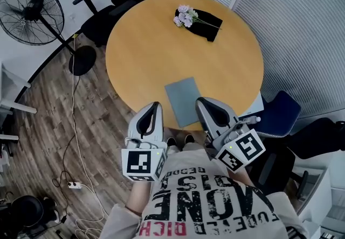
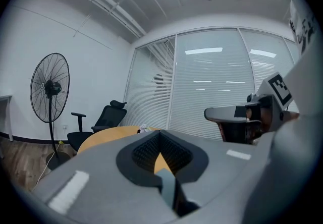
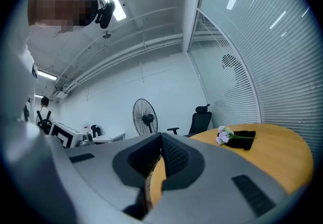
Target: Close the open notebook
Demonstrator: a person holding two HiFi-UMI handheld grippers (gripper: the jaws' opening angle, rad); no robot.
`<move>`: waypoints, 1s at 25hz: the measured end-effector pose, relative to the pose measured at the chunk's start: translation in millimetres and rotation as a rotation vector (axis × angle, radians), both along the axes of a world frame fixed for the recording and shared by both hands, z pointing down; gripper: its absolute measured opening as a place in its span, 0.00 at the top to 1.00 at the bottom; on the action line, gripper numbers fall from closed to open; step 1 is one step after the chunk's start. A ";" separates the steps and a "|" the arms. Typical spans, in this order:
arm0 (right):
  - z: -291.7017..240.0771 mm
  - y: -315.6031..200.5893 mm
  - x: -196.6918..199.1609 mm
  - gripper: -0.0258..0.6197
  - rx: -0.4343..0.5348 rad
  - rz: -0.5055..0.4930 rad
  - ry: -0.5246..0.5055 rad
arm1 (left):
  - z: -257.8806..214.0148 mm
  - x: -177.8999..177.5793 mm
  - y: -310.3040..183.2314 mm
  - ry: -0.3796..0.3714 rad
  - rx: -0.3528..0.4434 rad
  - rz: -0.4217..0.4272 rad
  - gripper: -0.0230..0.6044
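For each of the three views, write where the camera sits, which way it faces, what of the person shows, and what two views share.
Head view: on the person's head, looking steeply down at the round wooden table and grey-blue notebook; left tongs, right tongs and printed shirt show.
Left gripper view: on the left tongs, facing across the table towards slatted blinds; right tongs show at right.
Right gripper view: on the right tongs, facing purple flowers on a black cloth; shirt at left.
Shared: black standing fan appears in all three.
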State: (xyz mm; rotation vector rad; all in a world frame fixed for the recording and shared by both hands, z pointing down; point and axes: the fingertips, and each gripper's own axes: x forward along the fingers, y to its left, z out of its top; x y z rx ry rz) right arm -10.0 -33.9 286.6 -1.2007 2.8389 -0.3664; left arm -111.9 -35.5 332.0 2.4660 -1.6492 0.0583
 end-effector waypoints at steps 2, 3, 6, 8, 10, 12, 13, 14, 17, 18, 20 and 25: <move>1.1 -1.0 -1.7 0.94 -0.002 -0.004 -0.006 | 2.9 2.1 -1.9 0.008 -0.008 0.006 0.95; 1.5 -1.7 -2.6 0.94 -0.003 -0.004 -0.006 | 2.8 3.0 -3.0 0.011 -0.009 0.009 0.95; 0.5 -4.6 -3.3 0.94 -0.002 0.002 -0.006 | -2.3 7.0 -5.5 0.019 0.001 0.023 0.95; -0.8 -7.9 -1.6 0.94 0.002 0.010 -0.010 | -5.6 10.4 -7.3 0.021 0.009 0.032 0.95; -2.0 -11.7 1.1 0.94 0.007 0.017 -0.011 | -8.1 14.1 -9.1 0.024 0.018 0.038 0.95; -1.3 -14.9 4.0 0.94 0.005 0.023 -0.011 | -8.6 17.7 -10.4 0.026 0.021 0.043 0.95; 0.3 -16.0 5.0 0.94 0.000 0.025 -0.011 | -7.8 19.2 -10.6 0.025 0.020 0.044 0.95; 2.4 -16.8 5.7 0.94 -0.005 0.026 -0.012 | -6.7 20.6 -10.9 0.025 0.018 0.046 0.95; 6.3 -18.6 7.0 0.94 -0.013 0.029 -0.009 | -5.8 23.4 -12.5 0.023 0.017 0.050 0.95; 6.4 -19.4 7.1 0.94 -0.014 0.030 -0.009 | -6.1 23.1 -12.9 0.022 0.018 0.051 0.95; 5.6 -21.2 7.1 0.94 -0.012 0.032 -0.010 | -6.6 21.7 -13.6 0.018 0.020 0.050 0.95; 4.9 -25.0 9.4 0.94 -0.011 0.036 -0.006 | -7.3 19.8 -15.4 0.024 0.021 0.044 0.95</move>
